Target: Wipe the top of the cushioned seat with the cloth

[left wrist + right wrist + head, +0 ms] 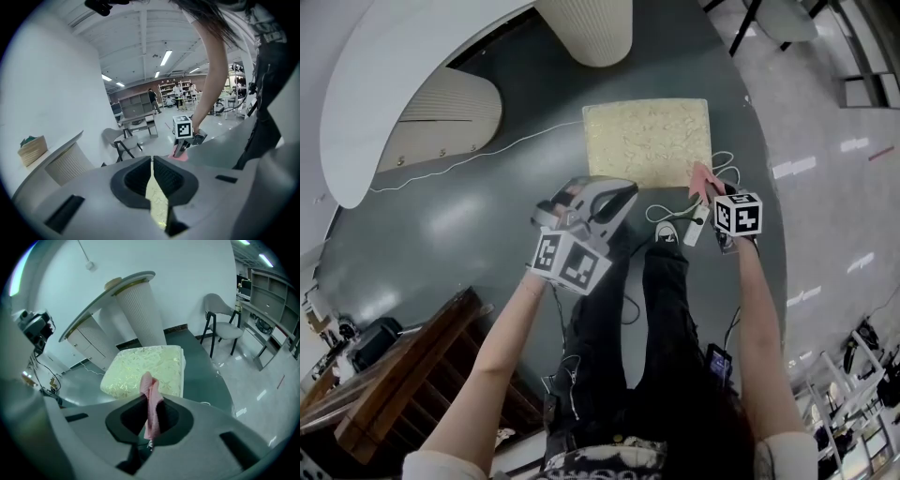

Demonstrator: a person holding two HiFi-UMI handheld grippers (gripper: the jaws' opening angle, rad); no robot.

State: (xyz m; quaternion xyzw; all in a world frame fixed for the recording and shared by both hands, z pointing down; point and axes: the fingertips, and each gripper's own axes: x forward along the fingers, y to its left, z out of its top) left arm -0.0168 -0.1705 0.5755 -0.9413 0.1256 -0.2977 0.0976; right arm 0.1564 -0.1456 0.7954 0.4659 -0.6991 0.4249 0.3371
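The cushioned seat (pixel 647 141) is a low square block with a cream, leaf-patterned top, standing on the dark floor ahead of me. My right gripper (pixel 710 190) hangs just short of its near right corner, shut on a pink cloth (pixel 703 177) that sticks up from the jaws. In the right gripper view the cloth (pixel 151 401) stands pinched in the gripper (pixel 150 417), with the seat (pixel 140 371) beyond. My left gripper (pixel 619 194) hovers near the seat's front left edge, shut with nothing held. Its own view shows the closed gripper (pixel 152 176), the seat (pixel 157 202) in a sliver and the cloth (pixel 180 153).
A white ribbed pedestal (pixel 595 28) stands right behind the seat, with a curved white counter (pixel 394 84) to the left. Cables and a power strip (pixel 697 225) lie by the seat's near right corner, beside the person's shoe (pixel 667 232). A wooden shelf (pixel 412 366) sits near left, a chair (pixel 225 329) off right.
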